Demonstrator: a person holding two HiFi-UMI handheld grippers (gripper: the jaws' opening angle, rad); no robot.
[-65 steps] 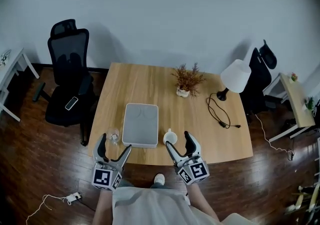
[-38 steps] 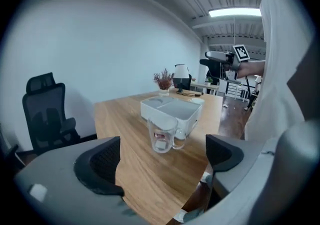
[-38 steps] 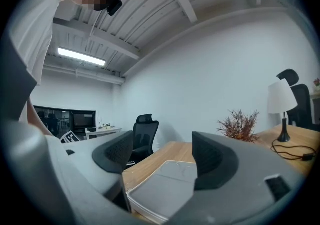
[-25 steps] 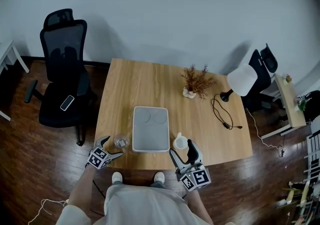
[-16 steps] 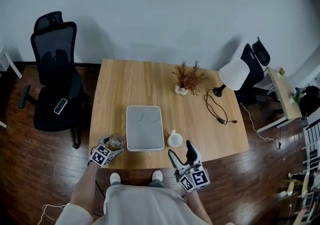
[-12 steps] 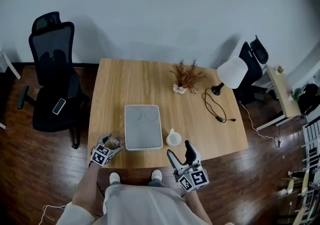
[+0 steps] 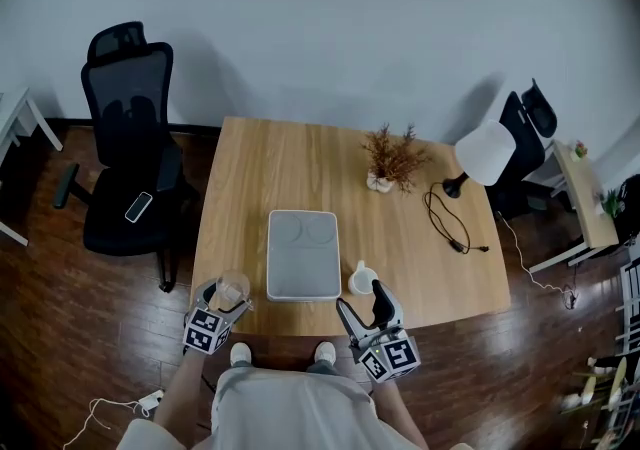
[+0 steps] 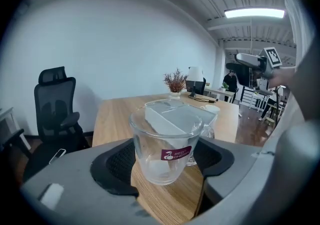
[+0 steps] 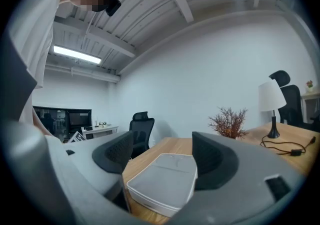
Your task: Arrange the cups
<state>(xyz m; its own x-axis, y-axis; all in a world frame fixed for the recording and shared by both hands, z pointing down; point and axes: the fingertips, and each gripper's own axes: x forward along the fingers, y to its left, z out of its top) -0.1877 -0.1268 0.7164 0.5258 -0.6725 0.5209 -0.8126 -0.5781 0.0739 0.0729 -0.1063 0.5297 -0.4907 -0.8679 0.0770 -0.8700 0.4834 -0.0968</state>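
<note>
A clear glass cup (image 8: pixel 166 141) with a small red label sits between the pads of my left gripper (image 8: pixel 167 161), which is shut on it and holds it upright just above the table's near left edge. In the head view the glass cup (image 7: pixel 232 288) and left gripper (image 7: pixel 228 298) are left of the grey tray (image 7: pixel 303 254). A white cup (image 7: pixel 361 279) stands on the table right of the tray. My right gripper (image 7: pixel 362 306) hovers just in front of the white cup, open and empty. In the right gripper view the right gripper (image 9: pixel 162 156) points level over the tray (image 9: pixel 162 176).
On the wooden table (image 7: pixel 300 173) stand a dried plant in a small pot (image 7: pixel 390 163), a white lamp (image 7: pixel 487 153) and a black cable (image 7: pixel 450 223). A black office chair (image 7: pixel 130 138) with a phone (image 7: pixel 139 206) on its seat stands to the left.
My left gripper has closed on the glass cup at the table's front left edge and lifted it slightly. The right gripper has stayed in place, open.
</note>
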